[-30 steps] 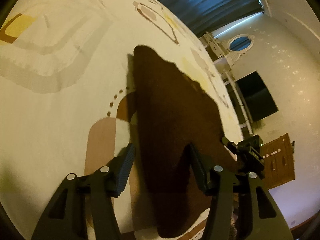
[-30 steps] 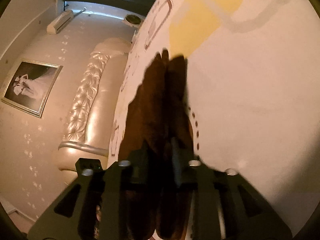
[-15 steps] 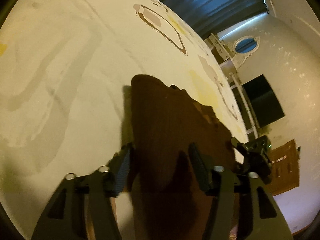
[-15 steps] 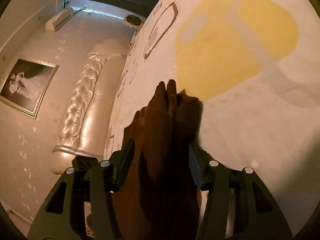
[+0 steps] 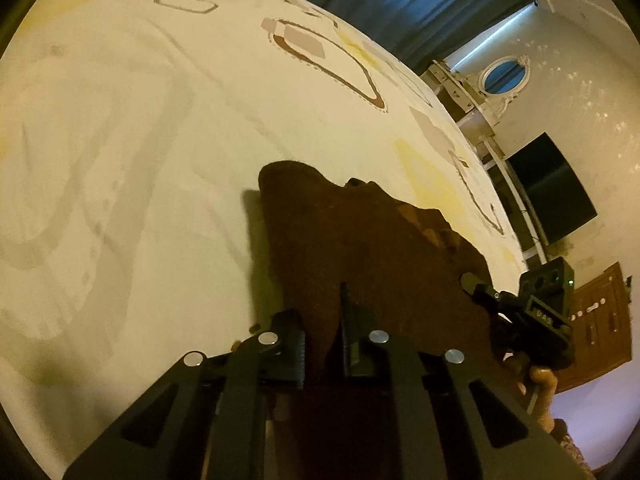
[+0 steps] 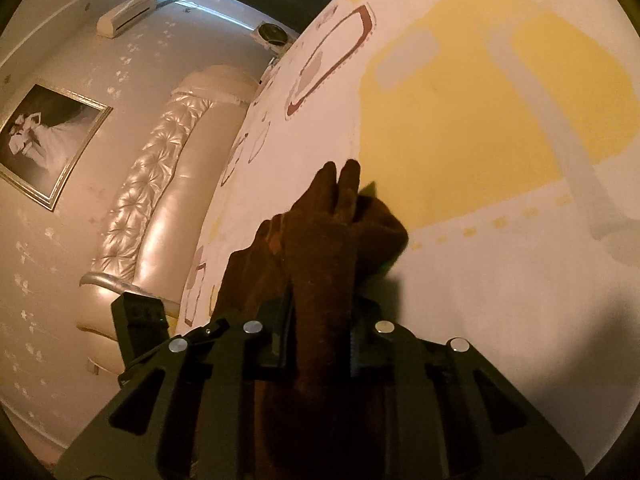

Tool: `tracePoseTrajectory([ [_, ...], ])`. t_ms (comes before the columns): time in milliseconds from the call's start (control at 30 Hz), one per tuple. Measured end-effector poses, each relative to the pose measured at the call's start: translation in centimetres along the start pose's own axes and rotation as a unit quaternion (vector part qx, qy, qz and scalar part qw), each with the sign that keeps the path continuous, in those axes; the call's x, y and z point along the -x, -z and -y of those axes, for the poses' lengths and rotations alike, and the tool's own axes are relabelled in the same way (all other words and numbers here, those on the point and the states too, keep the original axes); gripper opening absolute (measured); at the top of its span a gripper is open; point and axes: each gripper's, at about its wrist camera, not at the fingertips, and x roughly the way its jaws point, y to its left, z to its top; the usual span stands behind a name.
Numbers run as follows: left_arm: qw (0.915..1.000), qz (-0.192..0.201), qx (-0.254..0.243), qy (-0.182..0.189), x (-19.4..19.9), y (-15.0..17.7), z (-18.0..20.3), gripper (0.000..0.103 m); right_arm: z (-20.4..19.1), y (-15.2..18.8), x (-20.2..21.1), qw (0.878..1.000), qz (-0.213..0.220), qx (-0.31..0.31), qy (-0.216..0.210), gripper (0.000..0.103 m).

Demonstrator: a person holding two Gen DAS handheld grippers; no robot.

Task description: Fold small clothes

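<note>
Left claw [image 5: 323, 340] and right claw [image 6: 322, 334] closing, pinching brown garment [image 5: 372, 248] edges, readying fold over bed [image 5: 140, 140].

Both cameras sit just behind their own fingers, close above the bed [image 5: 160, 160], angled down across it. The left view faces the far curtain [image 5: 400, 4]; the right faces the headboard [image 6: 160, 184]. Both share the brown cloth [image 5: 360, 240] and bedsheet.

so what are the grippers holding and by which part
Both the left gripper and right gripper are closing on the near edge of the brown garment.
</note>
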Motion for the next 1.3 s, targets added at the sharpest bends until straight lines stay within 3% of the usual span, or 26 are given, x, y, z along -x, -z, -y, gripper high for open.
tracePoseTrajectory([
  [433, 0.9999, 0.001, 0.002, -0.016, -0.6, -0.7, -0.4, 0.012, 0.3, -0.4, -0.8, 1.0, 0.01, -0.005, 0.004, 0.019],
  [533, 0.9999, 0.0, 0.001, -0.014, -0.3, -0.5, -0.4, 0.014, 0.3, -0.1, -0.6, 1.0, 0.009, -0.015, -0.001, 0.023],
  [600, 1.0, -0.003, -0.002, -0.007, 0.4, -0.2, -0.3, 0.016, 0.3, 0.1, -0.1, 1.0, 0.007, -0.029, -0.003, 0.033],
  [700, 1.0, -0.002, 0.0, 0.0, 2.0, 0.9, -0.5, 0.027, 0.1, 1.3, 1.3, 0.999, 0.0, -0.031, -0.011, 0.047],
  [800, 0.9993, -0.006, 0.027, 0.024, 3.7, 2.5, -1.2, 0.033, -0.4, 3.6, 3.1, 1.0, -0.009, -0.022, -0.016, 0.053],
  [1133, 0.9934, -0.023, 0.087, 0.071, 7.9, 8.4, -2.3, 0.042, 0.1, 10.1, 7.8, 0.995, -0.006, -0.066, -0.068, 0.061],
  [1300, 0.9881, -0.03, 0.122, 0.089, 8.2, 10.1, -2.6, 0.046, -1.1, 11.8, 7.8, 0.997, -0.017, -0.054, -0.06, 0.061],
])
